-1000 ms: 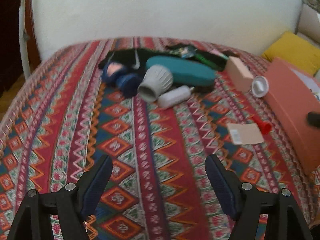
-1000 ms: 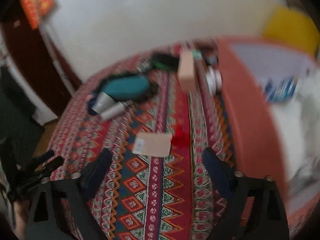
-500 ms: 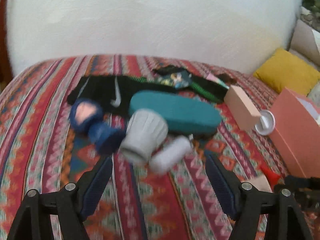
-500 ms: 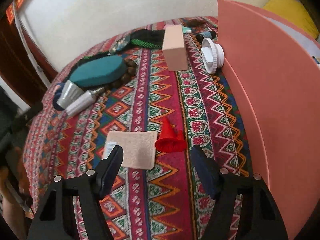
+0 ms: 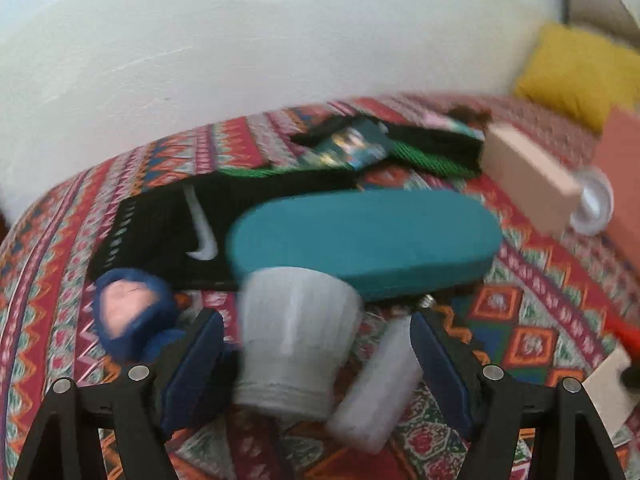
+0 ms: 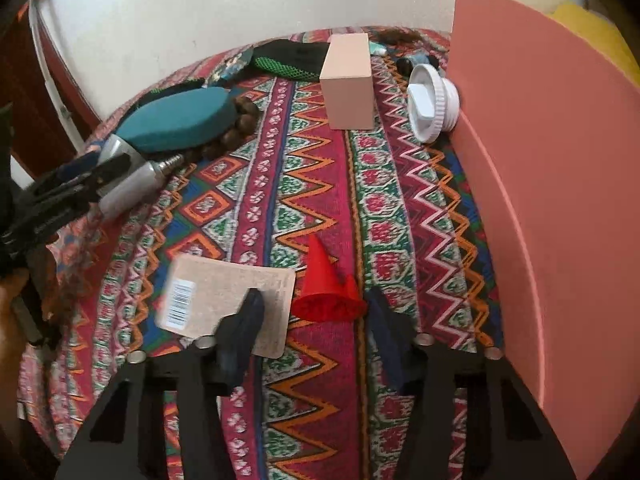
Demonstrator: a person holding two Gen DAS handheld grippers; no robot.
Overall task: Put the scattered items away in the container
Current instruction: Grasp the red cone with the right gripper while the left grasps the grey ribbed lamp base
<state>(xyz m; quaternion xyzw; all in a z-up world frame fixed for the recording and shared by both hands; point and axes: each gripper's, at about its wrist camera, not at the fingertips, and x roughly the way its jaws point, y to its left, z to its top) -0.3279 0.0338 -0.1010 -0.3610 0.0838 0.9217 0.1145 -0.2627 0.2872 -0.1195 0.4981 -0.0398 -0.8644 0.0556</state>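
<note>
A patterned bedspread [image 6: 320, 208] covers the bed, woven in red, green, orange and blue bands of zigzags and diamonds. Behind the bed rises a plain white wall [image 5: 248, 48], rough in texture, with faint scratches showing in the left wrist view. A yellow cushion [image 5: 576, 70] lies at the far right corner of the bed, against the wall; in the right wrist view only a sliver of it shows. At the far left of the right wrist view stands a dark brown door [image 6: 28, 92], with a white pipe [image 6: 44, 64] running down beside it.
</note>
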